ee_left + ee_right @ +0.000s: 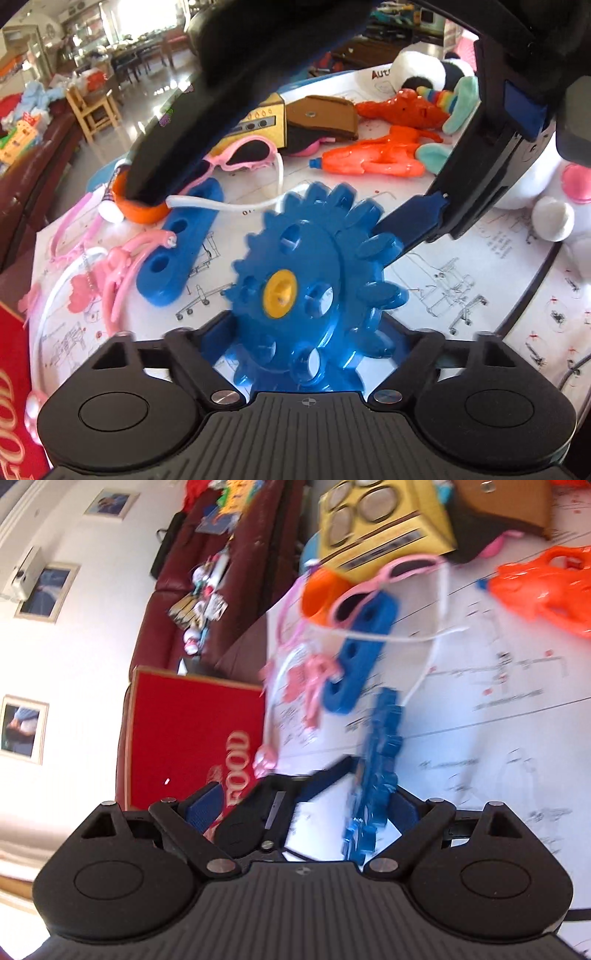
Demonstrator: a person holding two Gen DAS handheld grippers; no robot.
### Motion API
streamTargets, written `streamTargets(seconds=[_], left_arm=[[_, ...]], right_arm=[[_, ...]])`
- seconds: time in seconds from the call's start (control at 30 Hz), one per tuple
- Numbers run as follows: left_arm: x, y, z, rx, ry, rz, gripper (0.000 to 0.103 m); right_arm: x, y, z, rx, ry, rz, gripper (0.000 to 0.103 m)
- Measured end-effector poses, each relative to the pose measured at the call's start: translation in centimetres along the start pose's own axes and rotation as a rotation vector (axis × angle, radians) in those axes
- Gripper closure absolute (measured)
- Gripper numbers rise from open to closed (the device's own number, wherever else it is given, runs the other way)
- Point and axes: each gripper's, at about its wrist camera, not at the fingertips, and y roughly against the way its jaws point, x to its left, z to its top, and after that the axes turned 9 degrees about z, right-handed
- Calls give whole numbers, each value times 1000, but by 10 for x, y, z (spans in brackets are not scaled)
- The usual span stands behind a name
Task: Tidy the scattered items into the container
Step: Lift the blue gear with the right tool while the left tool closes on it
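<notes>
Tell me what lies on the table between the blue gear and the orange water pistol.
In the left wrist view, between the blue gear and the orange water pistol there is only bare printed paper, crossed by the white strap of the pink goggles.

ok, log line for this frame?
left gripper: shut on gear | right gripper: open, straddling gear | gear: upright

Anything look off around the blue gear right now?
Yes. The blue gear stands on edge above the paper, caught between both grippers: the right gripper touches its toothed rim while it sits in the left gripper. The right wrist view is motion-blurred.
</notes>
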Motion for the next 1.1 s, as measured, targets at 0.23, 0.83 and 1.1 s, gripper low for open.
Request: streamTargets(seconds=[0.23,0.83,1.1], left_arm=[[9,23,-12,-1,91,28,60],[-27,56,-42,35,10,84,93],[-30,61,-42,43,66,0,93]], right_arm=[[18,-4,-16,54,19,-24,11],[12,20,-44,-21,5,-216,7],[36,7,-48,-12,154,-327,11]])
